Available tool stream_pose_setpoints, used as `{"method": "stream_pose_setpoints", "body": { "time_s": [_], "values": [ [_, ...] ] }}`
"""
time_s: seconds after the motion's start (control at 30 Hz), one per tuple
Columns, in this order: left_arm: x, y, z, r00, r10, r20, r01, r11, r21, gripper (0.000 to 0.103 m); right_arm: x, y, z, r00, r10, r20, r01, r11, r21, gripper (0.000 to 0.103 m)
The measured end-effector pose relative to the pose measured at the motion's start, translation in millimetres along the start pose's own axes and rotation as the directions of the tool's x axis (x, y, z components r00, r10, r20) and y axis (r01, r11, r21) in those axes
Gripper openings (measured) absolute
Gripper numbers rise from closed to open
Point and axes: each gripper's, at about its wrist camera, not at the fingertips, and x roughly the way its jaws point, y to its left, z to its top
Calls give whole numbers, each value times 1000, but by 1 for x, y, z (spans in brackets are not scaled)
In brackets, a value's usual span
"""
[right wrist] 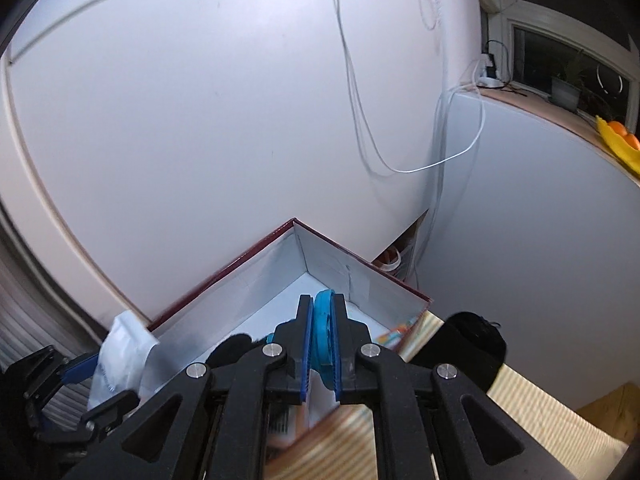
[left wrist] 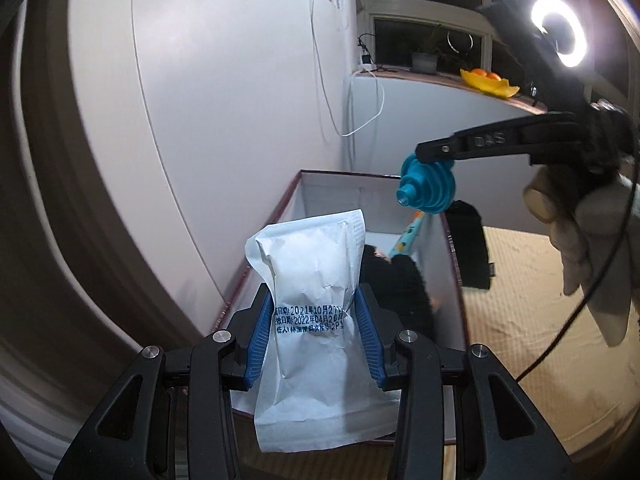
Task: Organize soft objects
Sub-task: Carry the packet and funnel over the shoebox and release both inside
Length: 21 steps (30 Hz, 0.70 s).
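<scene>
My left gripper (left wrist: pixel 314 320) is shut on a white soft pouch (left wrist: pixel 312 280) with printed dates, held above the near end of an open box (left wrist: pixel 292 196) with a dark red rim and white inside. My right gripper (right wrist: pixel 322 340) is shut on a blue ribbed collapsible funnel (right wrist: pixel 323 332), held over the box's far right side; it also shows in the left wrist view (left wrist: pixel 426 188). The pouch and left gripper show at lower left in the right wrist view (right wrist: pixel 120 352). A black fluffy item (left wrist: pixel 396 280) and a colourful patterned item (left wrist: pixel 408 236) lie inside the box.
A black cloth (left wrist: pixel 470 248) hangs over the box's right wall. The box stands on a beige mat (left wrist: pixel 528 320) against a white wall (left wrist: pixel 220 100). White cables (left wrist: pixel 360 120) hang in the corner. A windowsill holds a plant pot and a yellow dish of oranges (left wrist: pixel 486 80). A ring light (left wrist: pixel 558 32) glares.
</scene>
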Motion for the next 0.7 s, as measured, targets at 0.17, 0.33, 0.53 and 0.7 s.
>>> {"method": "stream_pose_setpoints", "body": {
  "time_s": [0.17, 0.33, 0.53, 0.7],
  "values": [
    [9, 0, 0, 1000, 19, -5, -19, 1000, 16, 40, 23, -2, 5, 1000, -16, -23, 16, 1000, -11, 8],
    [14, -1, -1, 999, 40, -9, -39, 999, 11, 53, 30, -3, 10, 1000, -21, -16, 21, 1000, -16, 8],
    [14, -3, 0, 1000, 27, 3, -27, 1000, 1, 68, 22, -2, 10, 1000, -2, 16, 3, 1000, -28, 61],
    [9, -4, 1, 1000, 6, 12, -6, 1000, -14, 68, 13, -4, 8, 1000, -9, 18, 9, 999, -37, 63]
  ]
}}
